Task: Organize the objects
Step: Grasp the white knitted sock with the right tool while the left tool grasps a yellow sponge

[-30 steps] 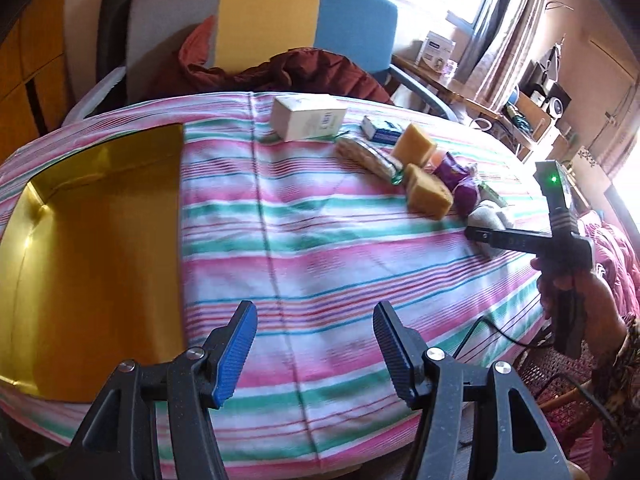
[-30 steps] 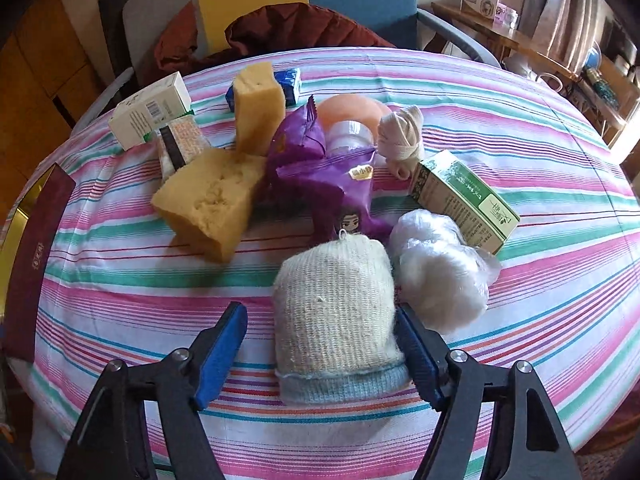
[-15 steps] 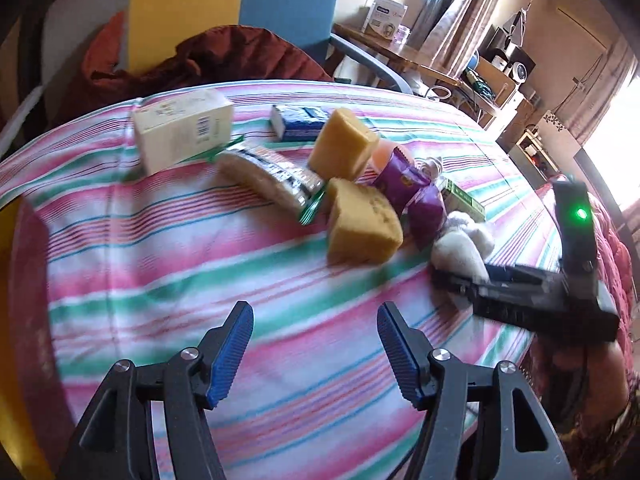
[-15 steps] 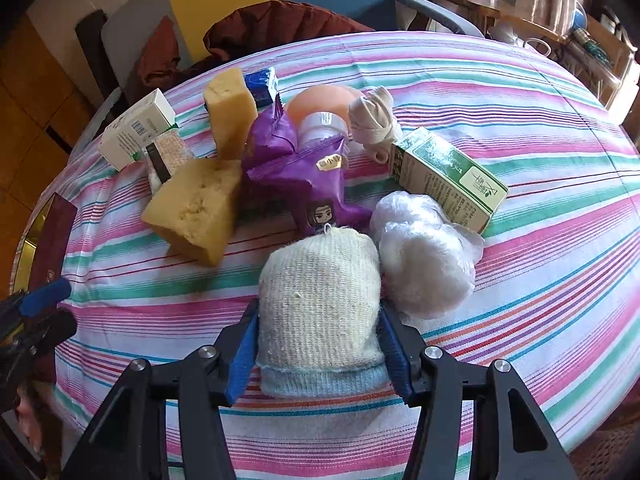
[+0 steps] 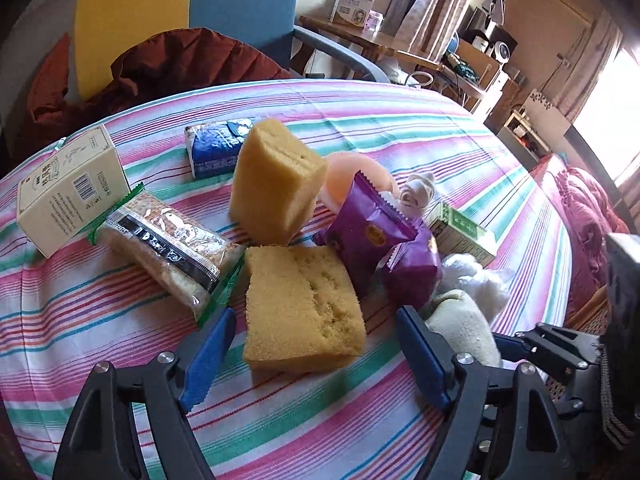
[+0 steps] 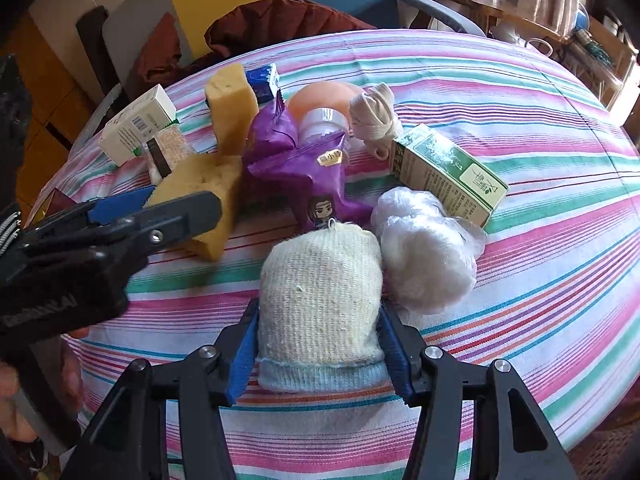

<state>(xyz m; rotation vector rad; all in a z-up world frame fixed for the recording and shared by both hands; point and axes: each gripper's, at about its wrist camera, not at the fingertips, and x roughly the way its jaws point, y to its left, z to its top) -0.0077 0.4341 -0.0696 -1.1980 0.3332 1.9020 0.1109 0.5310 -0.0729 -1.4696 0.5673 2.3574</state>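
A flat yellow sponge (image 5: 300, 312) lies on the striped tablecloth (image 5: 120, 340) between the blue pads of my left gripper (image 5: 316, 360). Its jaws are opening wide and neither pad touches the sponge. My right gripper (image 6: 319, 344) is shut on a cream knitted roll with a pale blue cuff (image 6: 320, 296), which rests on the cloth. In the right wrist view the left gripper (image 6: 168, 208) reaches in from the left at the same sponge (image 6: 200, 184).
Crowded behind are an upright sponge (image 5: 276, 184), purple packets (image 5: 372, 232), a cracker pack (image 5: 168, 252), a cream box (image 5: 68, 192), a blue tissue pack (image 5: 216, 148), a green box (image 6: 448, 172), a white plastic wad (image 6: 428, 252) and a bandage roll (image 6: 374, 116). A chair (image 5: 240, 12) stands beyond.
My left gripper swung right from the gold tray to the flat sponge and opened wider. The right gripper closed onto the knitted roll and stayed in place.
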